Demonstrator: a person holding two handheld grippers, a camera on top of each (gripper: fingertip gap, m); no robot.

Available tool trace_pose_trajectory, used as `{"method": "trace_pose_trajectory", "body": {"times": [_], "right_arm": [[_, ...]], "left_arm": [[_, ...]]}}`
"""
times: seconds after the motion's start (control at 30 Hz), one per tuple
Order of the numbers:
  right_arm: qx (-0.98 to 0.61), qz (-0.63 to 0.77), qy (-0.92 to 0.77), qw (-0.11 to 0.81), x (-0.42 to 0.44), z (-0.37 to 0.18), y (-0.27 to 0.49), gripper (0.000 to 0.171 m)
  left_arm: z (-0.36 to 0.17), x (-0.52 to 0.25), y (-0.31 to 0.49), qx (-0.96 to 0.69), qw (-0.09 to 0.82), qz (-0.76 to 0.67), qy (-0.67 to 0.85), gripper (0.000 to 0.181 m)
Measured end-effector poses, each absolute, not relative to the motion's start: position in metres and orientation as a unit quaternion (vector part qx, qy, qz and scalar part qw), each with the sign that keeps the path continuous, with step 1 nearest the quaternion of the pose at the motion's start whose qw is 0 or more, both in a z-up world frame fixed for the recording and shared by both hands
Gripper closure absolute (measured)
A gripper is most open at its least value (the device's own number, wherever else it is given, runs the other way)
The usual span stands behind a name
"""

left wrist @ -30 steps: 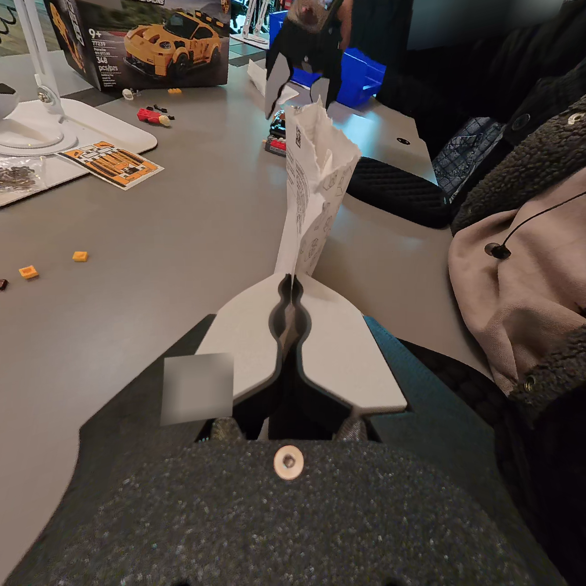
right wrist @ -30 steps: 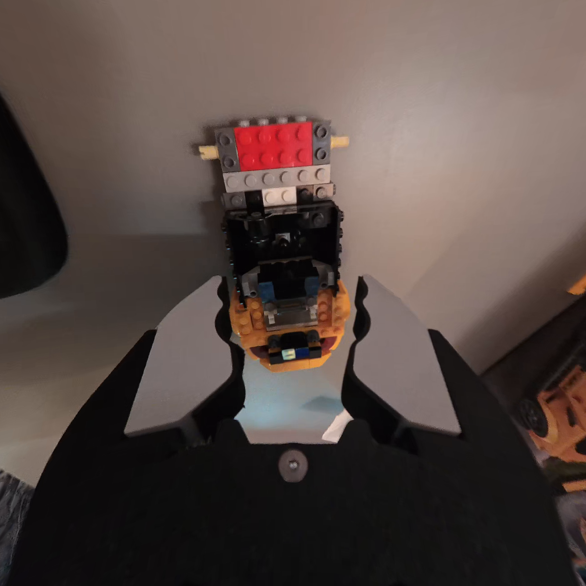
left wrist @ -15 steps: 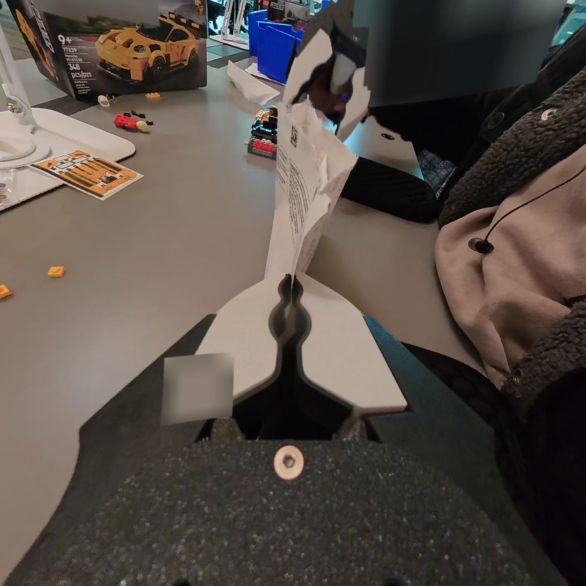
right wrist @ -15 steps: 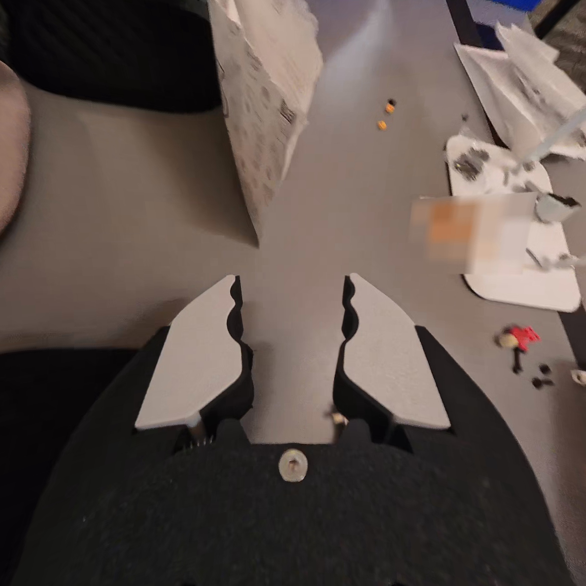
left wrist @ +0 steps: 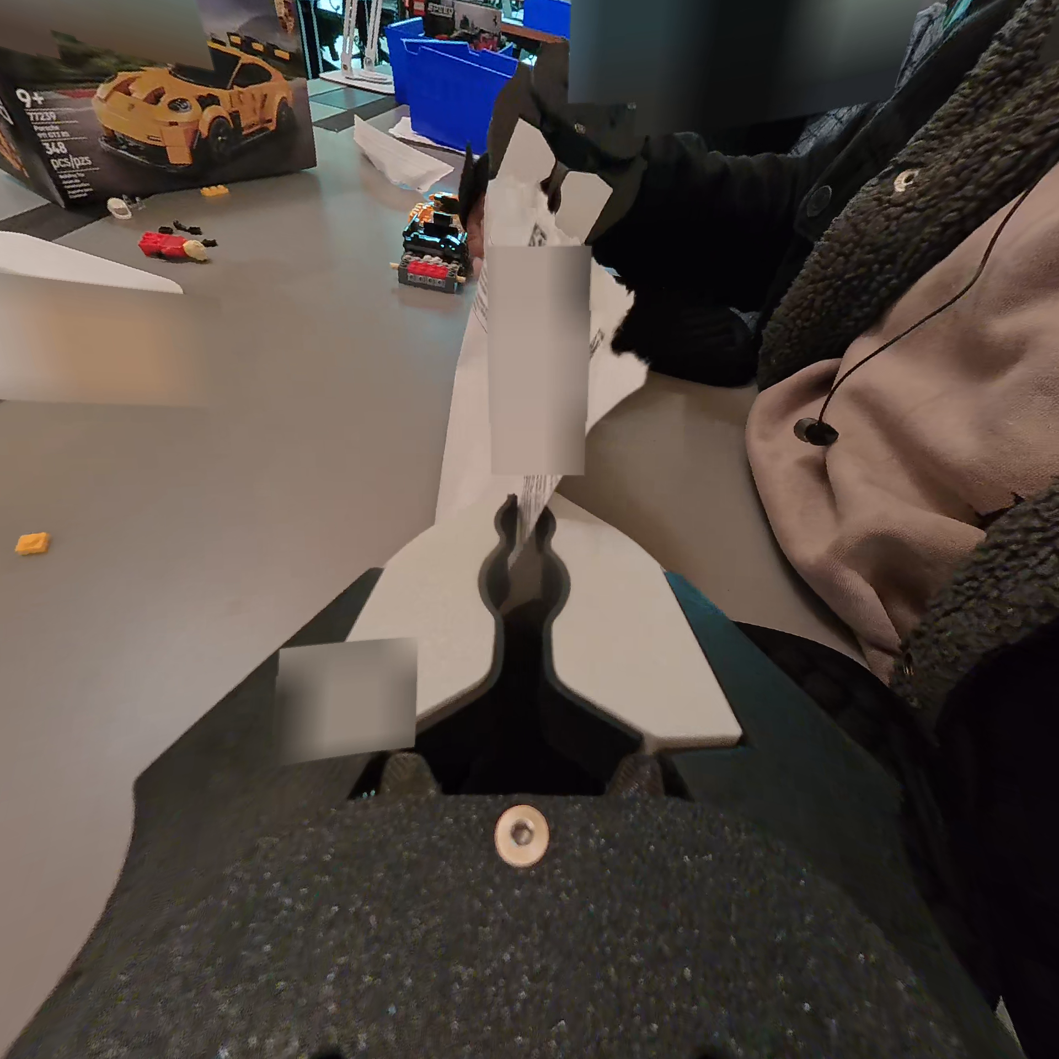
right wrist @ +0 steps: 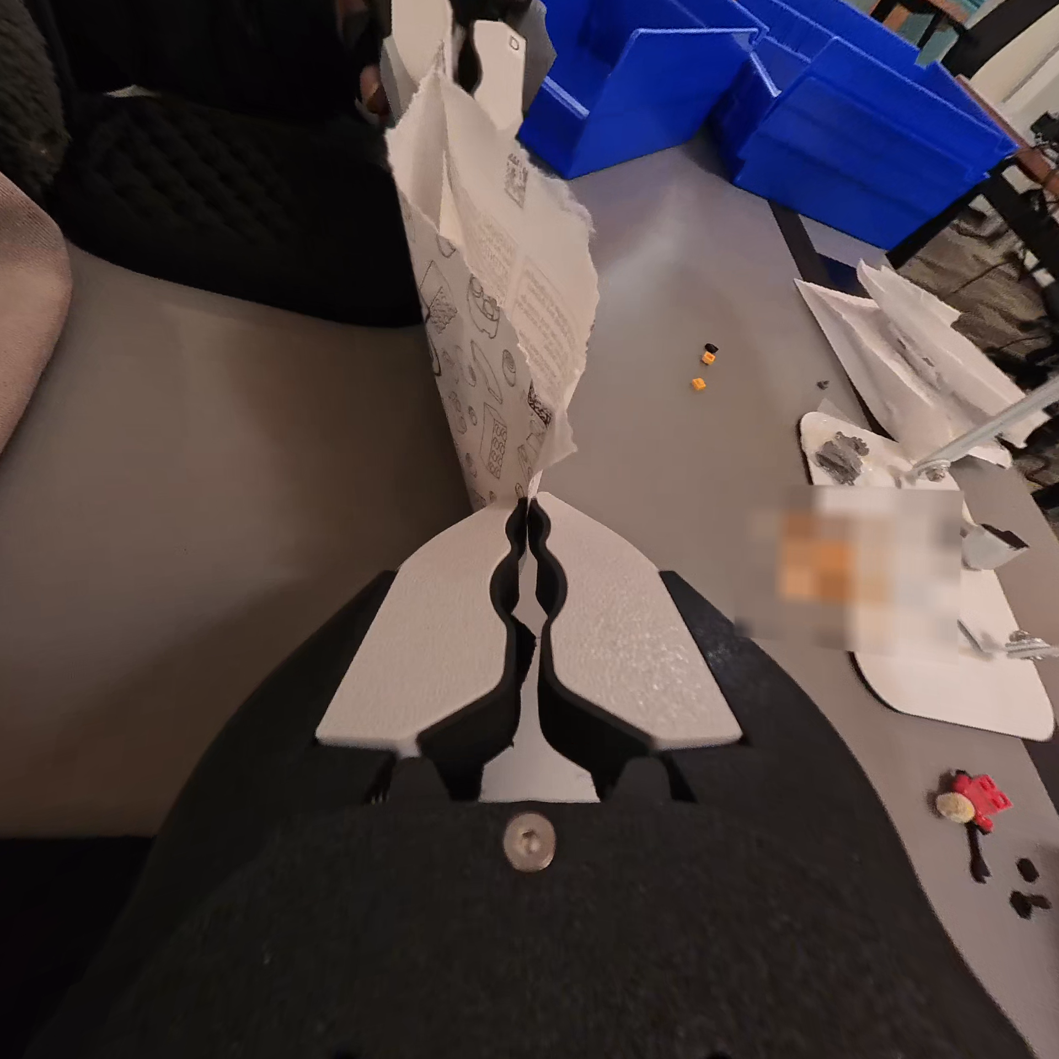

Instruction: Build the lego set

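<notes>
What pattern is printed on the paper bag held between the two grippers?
The paper bag is white with black line drawings of bricks, clearest in the right wrist view.

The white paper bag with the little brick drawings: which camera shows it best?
The right wrist view. There the paper bag stands in full, torn top edge and drawings clear, pinched by the right gripper. In the left wrist view a blur patch covers much of the bag, held by the left gripper.
</notes>
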State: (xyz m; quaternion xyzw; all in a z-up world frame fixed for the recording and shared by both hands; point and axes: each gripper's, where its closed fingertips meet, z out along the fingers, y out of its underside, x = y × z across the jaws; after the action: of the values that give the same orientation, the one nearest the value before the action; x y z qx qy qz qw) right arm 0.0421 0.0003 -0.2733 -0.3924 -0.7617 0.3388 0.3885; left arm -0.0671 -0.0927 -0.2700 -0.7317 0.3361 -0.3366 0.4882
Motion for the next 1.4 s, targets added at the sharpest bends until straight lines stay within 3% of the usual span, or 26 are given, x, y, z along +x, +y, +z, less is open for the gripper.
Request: {"method": "trace_pose_trajectory", "body": {"times": [0.03,0.57,0.83,1.0,1.2,1.23,1.27,1.4], "right_arm": [[-0.397,0.336,-0.757,0.395,0.044,-0.273,0.004,0.171],[-0.564,0.364,-0.657,0.344,0.059,-0.275,0.058,0.171],[-0.577,0.342,-0.647,0.362,0.062,-0.275,0.072,0.171],[-0.586,0.345,-0.637,0.365,0.066,-0.274,0.079,0.171],[-0.591,0.34,-0.636,0.362,0.066,-0.275,0.081,0.171],[-0.59,0.338,-0.638,0.362,0.067,-0.275,0.08,0.171],[-0.589,0.336,-0.639,0.363,0.067,-0.274,0.08,0.171],[-0.59,0.336,-0.637,0.366,0.071,-0.272,0.079,0.171]], "left_arm": [[-0.271,-0.067,-0.092,-0.733,0.489,-0.334,0.336,0.175],[-0.272,-0.081,-0.071,-0.759,0.515,-0.276,0.289,0.176],[-0.244,-0.175,-0.074,-0.824,0.542,-0.066,0.152,0.174],[-0.239,-0.283,-0.146,-0.892,0.419,0.15,0.082,0.159],[-0.308,-0.333,-0.191,-0.962,0.174,0.183,0.107,0.136],[-0.315,-0.337,-0.189,-0.962,0.152,0.192,0.119,0.138],[-0.32,-0.338,-0.187,-0.962,0.134,0.196,0.132,0.152],[-0.322,-0.313,-0.163,-0.96,0.155,0.161,0.169,0.153]]}}
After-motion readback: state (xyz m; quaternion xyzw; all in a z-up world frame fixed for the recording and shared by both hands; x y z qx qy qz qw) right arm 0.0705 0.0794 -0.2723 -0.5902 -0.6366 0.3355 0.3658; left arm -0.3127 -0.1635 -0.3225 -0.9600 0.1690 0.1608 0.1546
